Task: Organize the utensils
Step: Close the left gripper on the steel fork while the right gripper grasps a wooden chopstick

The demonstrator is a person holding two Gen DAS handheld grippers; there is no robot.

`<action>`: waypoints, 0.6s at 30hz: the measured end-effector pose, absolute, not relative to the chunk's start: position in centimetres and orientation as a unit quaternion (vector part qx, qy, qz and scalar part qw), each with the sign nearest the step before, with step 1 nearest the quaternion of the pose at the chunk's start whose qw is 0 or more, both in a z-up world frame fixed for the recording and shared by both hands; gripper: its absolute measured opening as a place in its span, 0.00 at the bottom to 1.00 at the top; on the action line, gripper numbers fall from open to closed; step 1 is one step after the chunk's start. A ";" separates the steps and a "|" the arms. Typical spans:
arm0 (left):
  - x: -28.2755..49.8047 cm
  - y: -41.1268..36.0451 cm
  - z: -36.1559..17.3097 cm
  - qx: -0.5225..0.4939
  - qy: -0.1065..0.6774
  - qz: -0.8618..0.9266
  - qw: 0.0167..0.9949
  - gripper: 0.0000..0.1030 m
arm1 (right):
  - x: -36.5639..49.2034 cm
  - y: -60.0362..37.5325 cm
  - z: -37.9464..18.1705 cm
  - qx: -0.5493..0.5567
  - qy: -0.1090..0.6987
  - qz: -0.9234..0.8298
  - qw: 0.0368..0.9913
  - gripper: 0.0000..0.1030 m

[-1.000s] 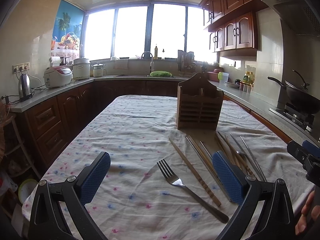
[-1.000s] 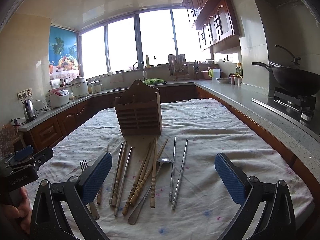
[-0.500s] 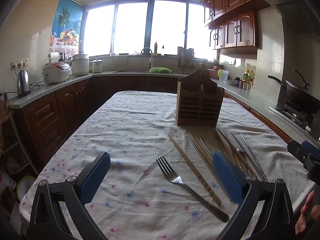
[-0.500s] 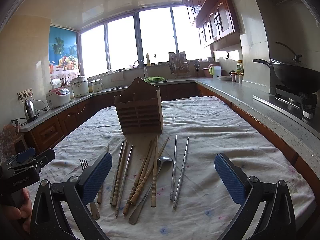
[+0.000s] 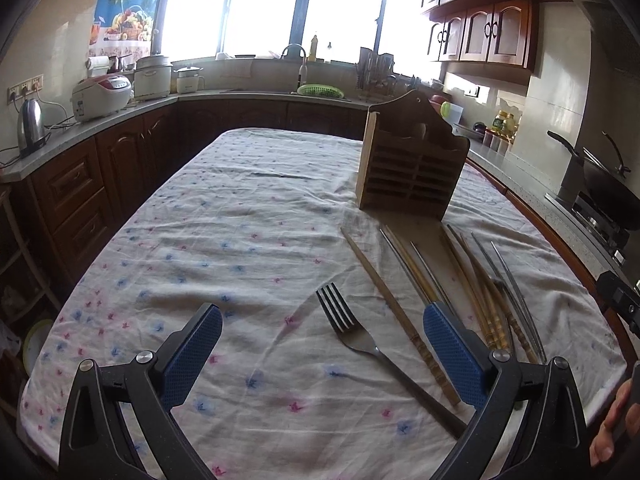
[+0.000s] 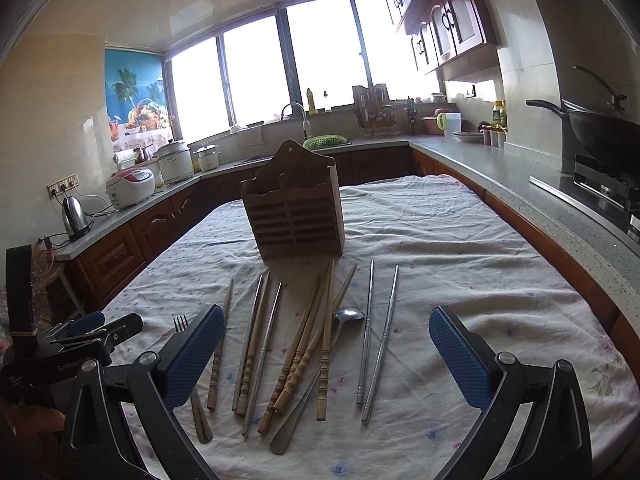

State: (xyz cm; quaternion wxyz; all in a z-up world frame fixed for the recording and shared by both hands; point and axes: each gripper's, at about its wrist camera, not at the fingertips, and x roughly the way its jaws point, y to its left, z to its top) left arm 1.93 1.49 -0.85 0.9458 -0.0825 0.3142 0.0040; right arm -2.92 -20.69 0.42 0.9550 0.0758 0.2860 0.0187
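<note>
We hold both tools just above the near edge of the worktop [image 6: 460, 240], which is draped in a white cloth with small flower prints. Our left hand-held gripper [image 5: 322, 354] is released, its blue pads wide apart, and nothing lies in its grasp; the right hand-held gripper [image 6: 326, 354] is likewise spread wide and empty.

The utensils lie loose in a row at the near side, handles toward us, which we judge leaves them easy to pinch from this end. In the left view a dark steel fork [image 5: 360, 344] lies between the pads, its tines pointing to 11 o'clock, with a long carved wooden chopstick [image 5: 396, 312] just beside it. In the right view we see a bundle of brown wooden chopsticks [image 6: 304, 344] overlapping one another, a steel spoon [image 6: 320, 364] partly under them, and a pair of steel chopsticks [image 6: 378, 340] lying apart to the 3 o'clock side.

The slatted brown wooden utensil holder [image 6: 294, 216] stands upright at 12 o'clock, just past the tips of the row, its compartments apparently empty, so sorting has not yet begun.

There is open cloth to the left of the fork and to the right of the steel pair. The near edge is close beneath us, so anything nudged back could slip off.
</note>
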 end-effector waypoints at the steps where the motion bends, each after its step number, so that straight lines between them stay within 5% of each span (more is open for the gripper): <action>1: 2.4 1.6 -0.8 -0.080 0.321 0.003 0.944 0.93 | -2.6 -20.8 0.3 0.080 0.292 0.021 0.953 0.99; 4: 4.0 1.8 -1.1 -0.077 0.341 -0.007 0.937 0.86 | -1.3 -21.4 -0.4 0.098 0.317 0.032 0.943 0.93; 10: 6.6 2.4 -1.9 -0.080 0.376 -0.016 0.923 0.75 | 1.6 -21.7 -2.4 0.117 0.371 0.050 0.920 0.62; 18: 10.1 2.9 -3.2 -0.085 0.416 -0.037 0.904 0.66 | 7.1 -21.4 -3.6 0.118 0.416 0.066 0.899 0.44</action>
